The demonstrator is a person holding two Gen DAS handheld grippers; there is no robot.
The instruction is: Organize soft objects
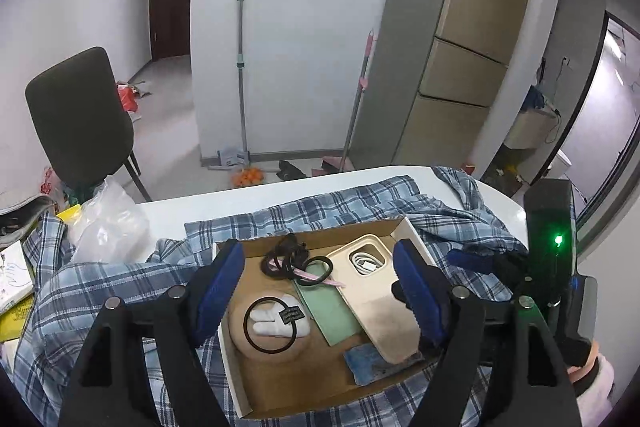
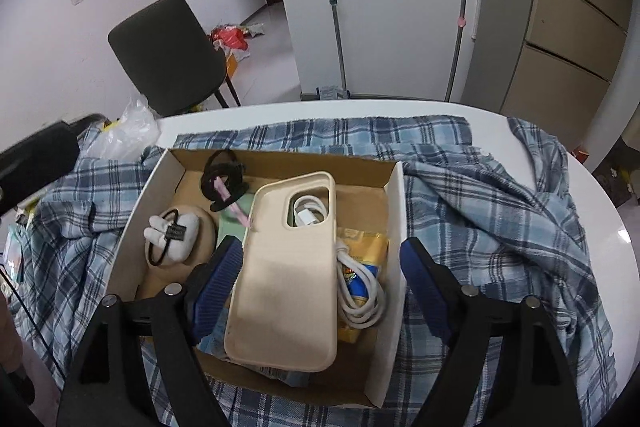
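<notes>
- The cardboard box (image 2: 394, 227) sits on a blue plaid cloth (image 2: 500, 195) spread over a white table (image 2: 592, 187); the soft things are already gathered inside it.
- A beige phone case (image 2: 284, 279) lies on top of the pile, its long axis running from the near end of the box toward the far end, camera cutout at the far end.
- Beneath and beside the case on the right lies a coiled white cable (image 2: 360, 287) on a yellow packet (image 2: 368, 243); a loop of the cable shows through the cutout.
- On the left of the box a white plush piece (image 2: 172, 231) ringed by a black hair tie (image 1: 272, 325) rests on a tan round pad (image 1: 240, 339); more black hair ties (image 2: 224, 175) are bunched at the far end.
- The right gripper (image 2: 322, 279) stands wide with nothing pinched; in its own view the left pad sits just beside the case's left edge and the right pad is outside the box's right wall, so the case lies straight between the jaws, in line with them.
- The left gripper (image 1: 318, 291) is likewise spread wide and holds nothing, hovering over the middle of the box with the hair tie and a green case (image 1: 328, 307) between its pads.
- By my judgement the right hand is nearer the case; any grasp would close across its short width.
</notes>
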